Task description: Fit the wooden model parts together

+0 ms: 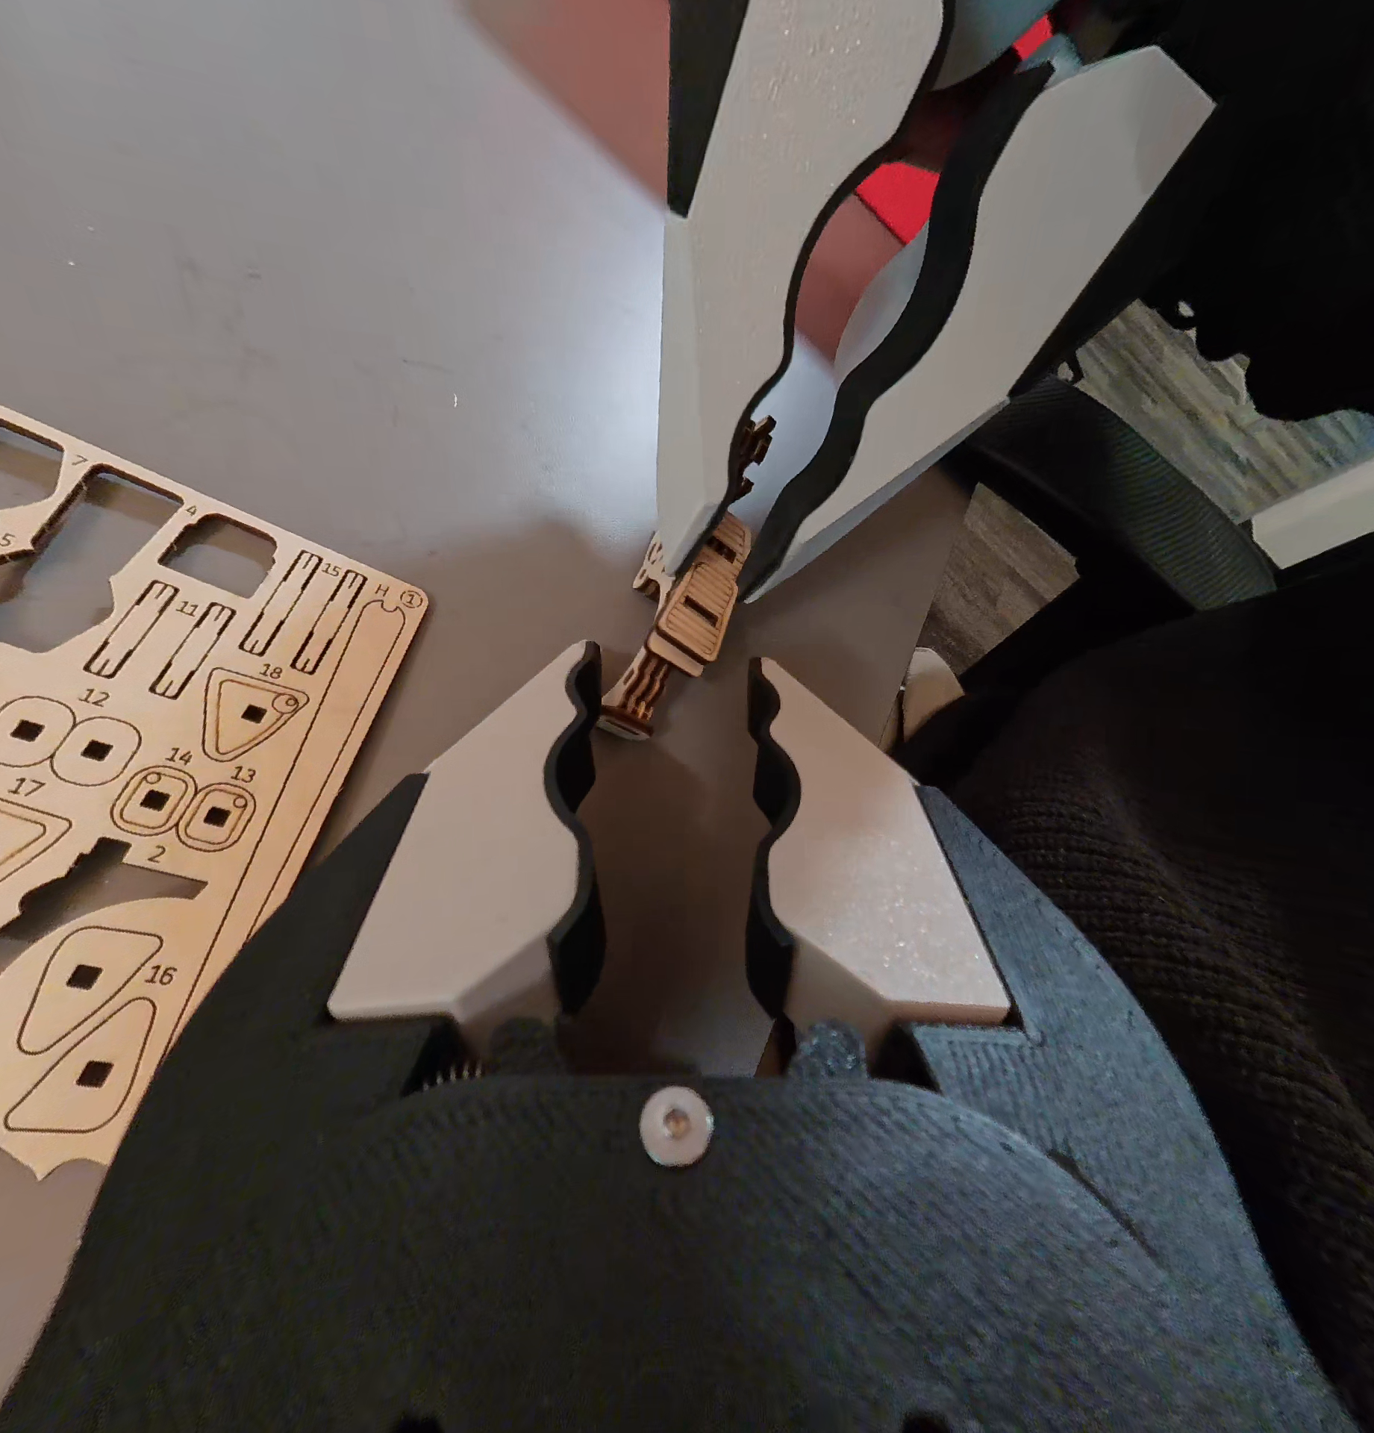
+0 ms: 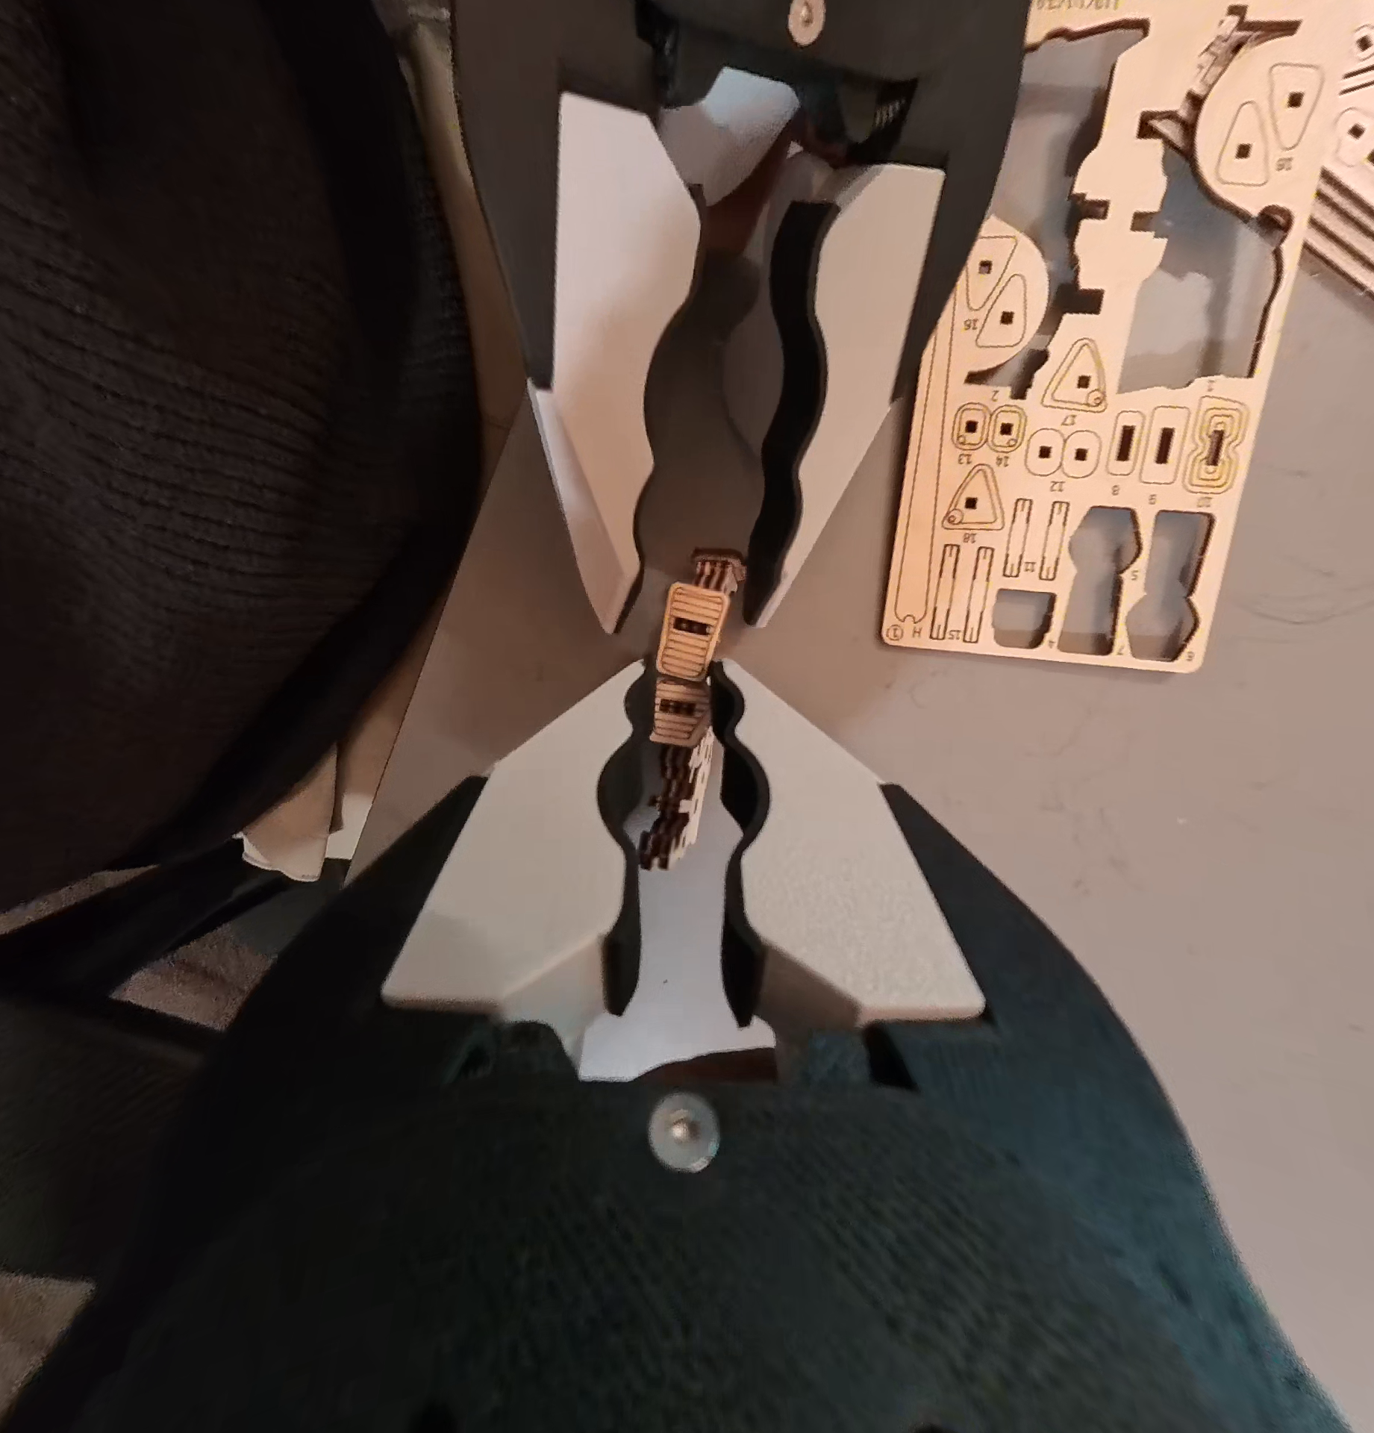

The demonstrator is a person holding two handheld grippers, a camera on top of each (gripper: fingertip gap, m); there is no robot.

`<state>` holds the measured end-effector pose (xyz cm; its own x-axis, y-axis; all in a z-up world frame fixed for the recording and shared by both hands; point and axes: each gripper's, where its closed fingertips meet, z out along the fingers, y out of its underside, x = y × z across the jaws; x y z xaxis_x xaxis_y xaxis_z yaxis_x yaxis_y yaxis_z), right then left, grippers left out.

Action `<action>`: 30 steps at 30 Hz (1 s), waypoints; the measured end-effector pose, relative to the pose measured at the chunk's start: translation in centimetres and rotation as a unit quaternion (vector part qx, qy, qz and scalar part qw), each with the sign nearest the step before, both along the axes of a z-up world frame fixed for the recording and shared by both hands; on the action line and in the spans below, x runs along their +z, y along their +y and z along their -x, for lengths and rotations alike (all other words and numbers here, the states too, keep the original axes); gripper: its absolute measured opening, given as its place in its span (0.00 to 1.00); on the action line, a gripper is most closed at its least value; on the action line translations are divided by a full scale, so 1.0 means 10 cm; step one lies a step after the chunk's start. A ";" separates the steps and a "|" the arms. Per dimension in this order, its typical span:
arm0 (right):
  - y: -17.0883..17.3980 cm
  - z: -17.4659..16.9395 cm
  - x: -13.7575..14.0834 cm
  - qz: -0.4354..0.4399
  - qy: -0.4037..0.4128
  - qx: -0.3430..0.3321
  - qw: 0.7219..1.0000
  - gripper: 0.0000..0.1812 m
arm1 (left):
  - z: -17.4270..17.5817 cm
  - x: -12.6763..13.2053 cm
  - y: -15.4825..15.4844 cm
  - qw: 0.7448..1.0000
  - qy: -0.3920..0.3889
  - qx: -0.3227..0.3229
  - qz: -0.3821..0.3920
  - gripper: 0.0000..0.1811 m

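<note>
The model (image 2: pixel 680 764) is clamped edge-on in the closed right gripper (image 2: pixel 677 682), its long axis run along the fingers toward the left gripper (image 1: pixel 672 671), whose jaws are spread wide around the far end, untouched. Only the right view shows a second sheet (image 2: pixel 1366 178) beyond the sheet (image 1: pixel 203 744) on the table (image 1: pixel 319 271).

Lighting: soft, even indoor light; warmer cast in right wrist view. Shadows: soft, under the gripper fingers (image 1: pixel 513 853) on the grey table (image 1: pixel 319 271). Glare: none. Distortion: wide-angle bending at edges. Focus: slight blur at near housing.
</note>
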<state>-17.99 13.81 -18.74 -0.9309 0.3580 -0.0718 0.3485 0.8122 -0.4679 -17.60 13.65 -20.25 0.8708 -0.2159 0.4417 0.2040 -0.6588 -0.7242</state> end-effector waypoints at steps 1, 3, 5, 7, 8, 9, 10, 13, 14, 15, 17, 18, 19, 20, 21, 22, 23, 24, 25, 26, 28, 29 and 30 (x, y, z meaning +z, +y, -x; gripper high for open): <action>0.00 -0.01 0.00 -0.004 -0.002 0.005 1.000 0.07 | 0.00 0.01 0.00 1.000 -0.002 0.000 -0.002 0.21; -0.01 -0.03 0.00 -0.011 -0.006 0.013 1.000 0.07 | 0.02 0.04 0.01 1.000 -0.006 0.005 -0.011 0.23; -0.02 -0.03 0.00 -0.014 -0.007 0.015 1.000 0.07 | 0.07 0.12 0.01 0.999 0.000 0.025 -0.029 0.26; -0.03 -0.03 0.00 -0.013 -0.005 0.012 1.000 0.07 | 0.09 0.27 -0.03 0.998 -0.004 0.047 -0.049 0.27; -0.03 -0.03 0.00 -0.012 -0.003 0.009 1.000 0.07 | 0.05 0.36 -0.06 0.997 -0.017 0.051 -0.061 0.25; -0.03 -0.04 0.00 -0.011 -0.002 0.007 1.000 0.07 | 0.01 0.44 -0.09 0.996 -0.033 0.056 -0.069 0.25; -0.03 -0.04 0.00 -0.009 -0.002 0.004 1.000 0.07 | -0.05 0.49 -0.12 0.994 -0.047 0.059 -0.075 0.25; -0.03 -0.06 0.00 -0.003 0.000 -0.002 1.000 0.07 | -0.30 0.50 -0.24 0.989 -0.113 0.052 -0.078 0.25; -0.03 -0.05 0.00 -0.003 0.000 -0.004 1.000 0.07 | -0.39 0.49 -0.25 0.984 -0.156 0.050 -0.071 0.26; -0.03 -0.05 0.00 -0.002 0.001 -0.006 1.000 0.07 | -0.46 0.47 -0.25 0.976 -0.202 0.055 -0.065 0.27; -0.03 -0.05 0.00 -0.002 0.003 -0.009 1.000 0.07 | -0.52 0.41 -0.21 0.955 -0.280 0.079 -0.050 0.29; -0.03 -0.04 0.00 -0.002 0.005 -0.012 1.000 0.07 | -0.53 0.37 -0.18 0.946 -0.310 0.088 -0.041 0.29; -0.03 -0.04 0.00 -0.001 0.007 -0.015 1.000 0.07 | -0.51 0.39 -0.16 0.937 -0.334 0.093 -0.043 0.29; -0.03 -0.03 0.00 0.000 0.009 -0.019 1.000 0.07 | -0.47 0.43 -0.13 0.931 -0.348 0.102 -0.055 0.29; -0.02 -0.02 0.00 0.001 0.013 -0.024 1.000 0.07 | -0.42 0.45 -0.11 0.927 -0.351 0.113 -0.066 0.29; -0.02 -0.02 0.01 0.003 0.018 -0.028 0.999 0.07 | -0.38 0.46 -0.10 0.926 -0.351 0.121 -0.072 0.30; -0.01 -0.01 0.02 0.005 0.023 -0.033 0.999 0.07 | -0.36 0.45 -0.10 0.924 -0.353 0.126 -0.074 0.32; 0.01 -0.01 0.03 0.008 0.028 -0.038 0.999 0.07 | -0.36 0.46 -0.10 0.920 -0.363 0.126 -0.075 0.33; 0.02 0.00 0.04 0.012 0.032 -0.044 0.998 0.07 | -0.37 0.48 -0.09 0.916 -0.374 0.124 -0.079 0.33; 0.04 0.01 0.06 0.015 0.037 -0.051 0.998 0.07 | -0.37 0.49 -0.09 0.913 -0.380 0.122 -0.079 0.33; 0.09 0.02 0.08 0.018 0.041 -0.060 0.997 0.07 | -0.39 0.49 -0.07 0.915 -0.376 0.121 -0.079 0.34; 0.10 0.02 0.09 0.019 0.041 -0.063 0.997 0.07 | -0.38 0.49 -0.06 0.916 -0.373 0.123 -0.079 0.34; 0.11 0.02 0.10 0.021 0.041 -0.066 0.997 0.07 | -0.38 0.50 -0.05 0.916 -0.372 0.125 -0.082 0.34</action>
